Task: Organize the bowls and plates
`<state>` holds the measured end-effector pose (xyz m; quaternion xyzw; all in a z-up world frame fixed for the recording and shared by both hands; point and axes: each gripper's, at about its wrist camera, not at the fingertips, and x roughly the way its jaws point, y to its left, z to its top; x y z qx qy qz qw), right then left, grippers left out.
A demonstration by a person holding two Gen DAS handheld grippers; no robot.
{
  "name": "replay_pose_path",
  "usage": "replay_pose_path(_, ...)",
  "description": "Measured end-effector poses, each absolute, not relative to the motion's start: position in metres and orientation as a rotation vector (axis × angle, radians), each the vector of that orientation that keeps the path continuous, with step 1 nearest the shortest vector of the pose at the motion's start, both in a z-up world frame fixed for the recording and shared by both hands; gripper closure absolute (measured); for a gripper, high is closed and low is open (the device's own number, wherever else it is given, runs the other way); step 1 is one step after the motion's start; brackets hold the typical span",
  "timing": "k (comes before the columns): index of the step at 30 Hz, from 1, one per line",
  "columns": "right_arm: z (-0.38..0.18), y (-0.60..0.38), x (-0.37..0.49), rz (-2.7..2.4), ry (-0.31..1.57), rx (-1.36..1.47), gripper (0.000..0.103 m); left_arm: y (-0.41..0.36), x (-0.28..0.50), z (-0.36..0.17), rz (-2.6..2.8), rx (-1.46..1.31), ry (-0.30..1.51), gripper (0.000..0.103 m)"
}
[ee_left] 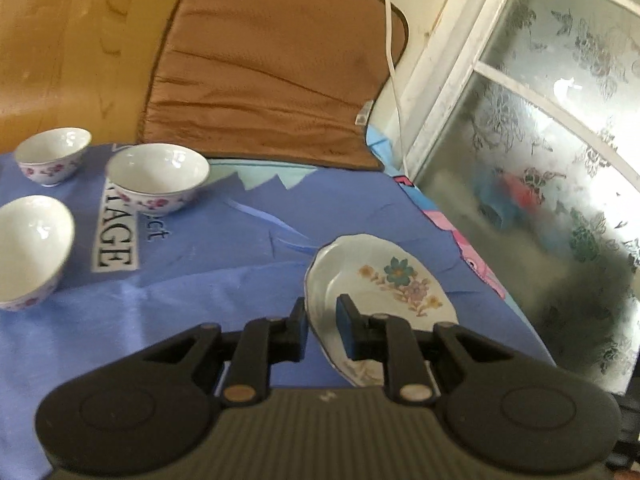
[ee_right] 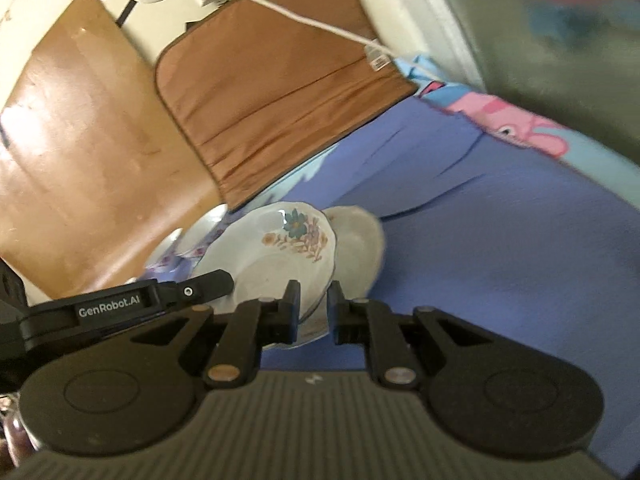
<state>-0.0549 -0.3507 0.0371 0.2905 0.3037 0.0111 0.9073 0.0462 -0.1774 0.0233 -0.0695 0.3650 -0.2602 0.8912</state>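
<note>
Left wrist view has the left tongs (ee_left: 322,314) nearly closed, pinching the near rim of a flowered plate (ee_left: 384,280) that tilts above the blue cloth (ee_left: 200,300). Right wrist view shows the right tongs (ee_right: 314,300) similarly narrowed on the rim of a plate (ee_right: 280,248), with a second plate (ee_right: 360,244) just behind it. Three bowls (ee_left: 158,176) sit apart on the left. Glazed china looks stiff, slippery and breakable, so the scalloped edge seems the best hold.
</note>
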Motion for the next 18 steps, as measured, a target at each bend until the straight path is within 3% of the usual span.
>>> replay_pose_path(8,0.04,-0.347,-0.055,-0.083,0.547,0.424,0.083,-0.194,0.052,0.015,-0.524,-0.091,0.778,0.083)
replay_pose_path(10,0.04,-0.345,-0.055,-0.116,0.525,0.396,0.077,-0.194,0.047,0.018,-0.53,-0.076,0.759,0.078)
replay_pose_path(12,0.041,-0.345,-0.056,-0.172,0.501,0.374,0.053,-0.19,0.042,0.024,-0.531,-0.068,0.735,0.071)
replay_pose_path(18,0.055,-0.337,-0.065,-0.164,0.423,0.408,0.057,-0.142,0.02,0.046,-0.525,-0.102,0.645,0.068)
